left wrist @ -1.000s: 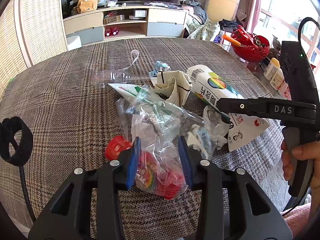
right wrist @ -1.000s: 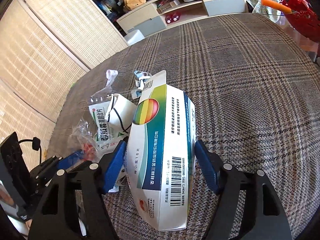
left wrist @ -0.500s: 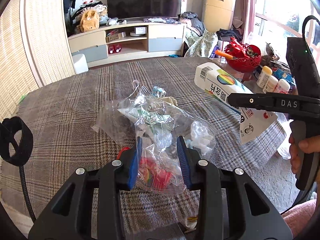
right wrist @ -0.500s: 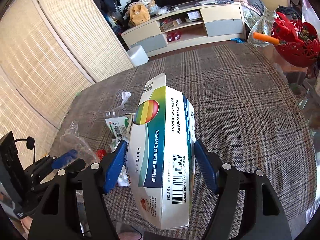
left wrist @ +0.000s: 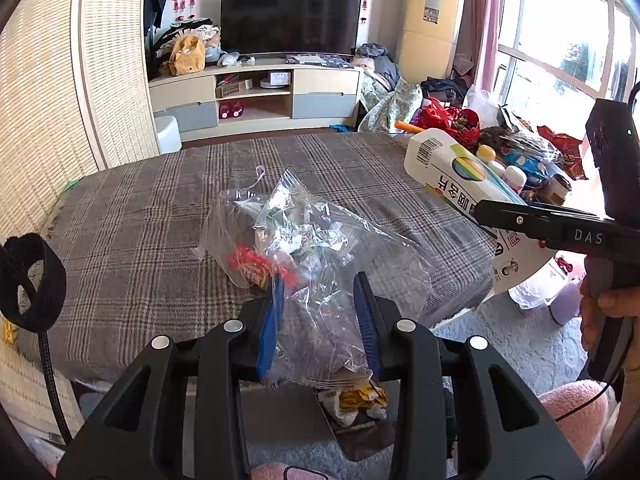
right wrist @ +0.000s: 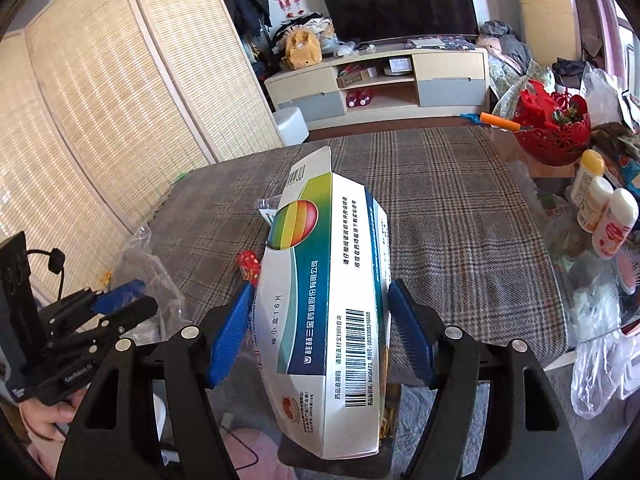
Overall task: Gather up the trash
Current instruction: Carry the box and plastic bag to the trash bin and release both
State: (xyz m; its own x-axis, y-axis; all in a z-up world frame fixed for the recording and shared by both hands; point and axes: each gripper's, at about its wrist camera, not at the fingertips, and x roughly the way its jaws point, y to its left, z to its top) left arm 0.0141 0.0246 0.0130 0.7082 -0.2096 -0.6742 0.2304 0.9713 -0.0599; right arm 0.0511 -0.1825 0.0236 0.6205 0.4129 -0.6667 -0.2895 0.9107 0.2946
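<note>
Left gripper [left wrist: 320,312] clamps plastic bag [left wrist: 316,256], right gripper [right wrist: 320,328] pinches box [right wrist: 328,280]; both now lifted off table [left wrist: 132,216], hanging over bin [left wrist: 356,436] — drop's next, prob.

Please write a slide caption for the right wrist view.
Right gripper holds a white medicine box above the plaid table.

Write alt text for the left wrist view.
The left gripper pinches a clear plastic bag of scraps above a plaid tablecloth. At right, the right gripper holds a white medicine box.
</note>
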